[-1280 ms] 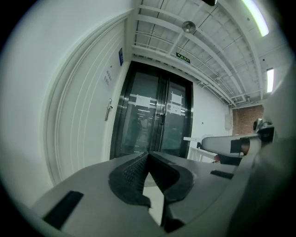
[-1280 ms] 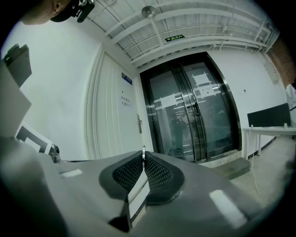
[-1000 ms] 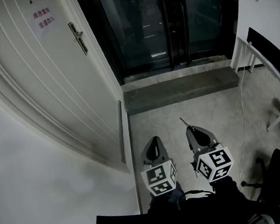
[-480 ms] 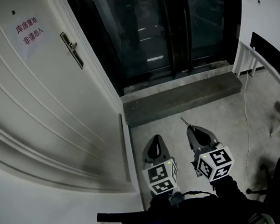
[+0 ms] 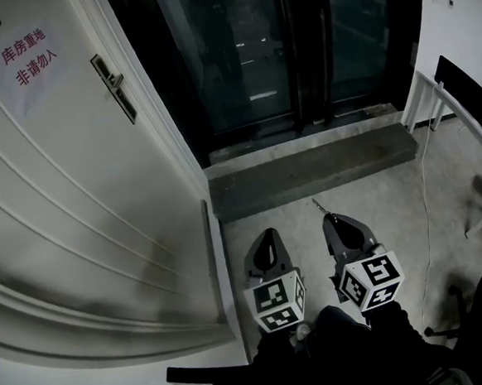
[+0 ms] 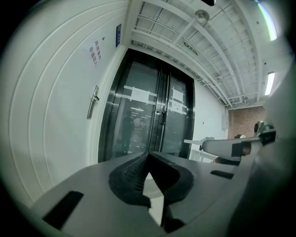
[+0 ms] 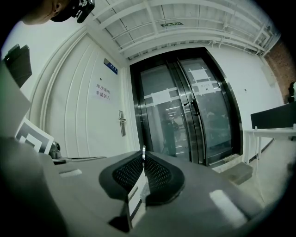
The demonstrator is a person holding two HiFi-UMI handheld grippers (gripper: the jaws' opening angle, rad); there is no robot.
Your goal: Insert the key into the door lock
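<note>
The right claw is shut tight on the key. Only a thin bit of metal pokes out past its tips. I think it holds the key by the fat end so the thin end is free to go into a hole. From the head view the key sticks out in front of this claw, slanting up and to the left over the grey floor. The left claw is closed too, with nothing between its tips. It sits just beside the right one, and I think it only waits there, because one claw is enough for a key. Both claws are low, close to the person's body, and well apart from the white door on the left. High up on that door is the door handle on a long lock plate. The keyhole should be on that plate, but it is too small to see. A paper sign with red letters hangs to the left of the handle. Straight ahead are dark glass doors with a stone step below them. The key is not in the lock yet. I think the right claw has to go up and to the left, so the key points straight at the plate.
</note>
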